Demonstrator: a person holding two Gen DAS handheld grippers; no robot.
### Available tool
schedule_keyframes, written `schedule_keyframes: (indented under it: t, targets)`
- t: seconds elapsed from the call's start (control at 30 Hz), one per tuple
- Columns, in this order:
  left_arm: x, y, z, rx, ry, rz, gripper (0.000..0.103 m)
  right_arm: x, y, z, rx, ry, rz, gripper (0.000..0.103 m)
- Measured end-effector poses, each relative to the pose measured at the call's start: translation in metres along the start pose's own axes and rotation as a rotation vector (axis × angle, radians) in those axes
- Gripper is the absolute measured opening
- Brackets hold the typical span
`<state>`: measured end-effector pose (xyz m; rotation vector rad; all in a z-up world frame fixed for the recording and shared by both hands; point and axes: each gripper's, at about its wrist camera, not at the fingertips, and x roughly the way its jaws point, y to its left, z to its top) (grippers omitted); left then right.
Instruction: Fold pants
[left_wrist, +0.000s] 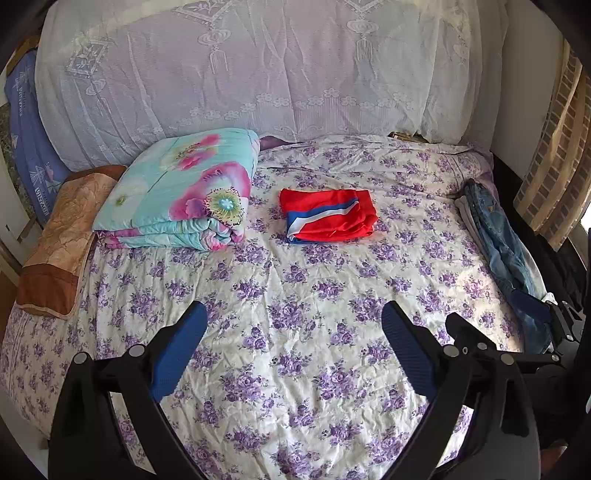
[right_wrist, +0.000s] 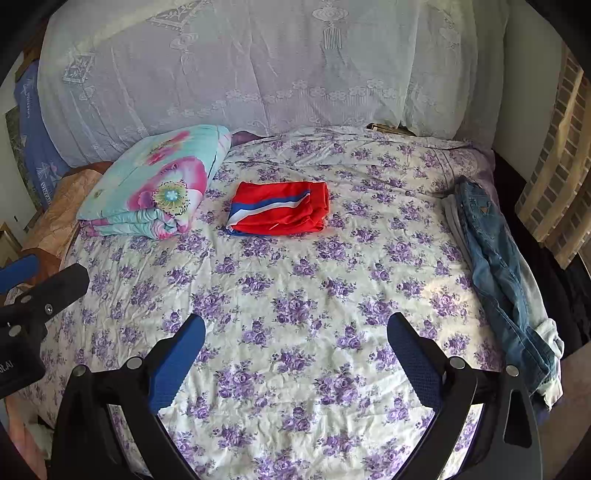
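Both left tongs and right tongs released, empty, above the floral-sheeted bed; risk: rumpled blue denim jeans, apparently overhanging the edge, slide off if pinched by one layer.

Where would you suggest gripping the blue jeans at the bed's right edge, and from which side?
Probably the waistband end of the blue jeans, approached from the bed's middle with the right gripper: they lie stretched along the edge, waistband farthest away, cuffs nearest, on pale clothing.
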<state>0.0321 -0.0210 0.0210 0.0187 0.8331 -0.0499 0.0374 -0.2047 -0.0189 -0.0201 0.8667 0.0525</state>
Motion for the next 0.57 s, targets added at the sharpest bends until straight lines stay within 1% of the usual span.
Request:
schedule_keyframes:
  t: [0.3,0.57]
  targets:
    - [0.0043,-0.0014,0.0009,0.004,-0.004,0.006,0.093,-0.0003,0.0014,0.0001,-0.001,0.0,0.0,0.099]
    - [0.0072,0.0013,0.0004,-0.006,0.012,0.0,0.093,0.0022,-0.0006,0.0007,-0.002,0.002,0.001,0.099]
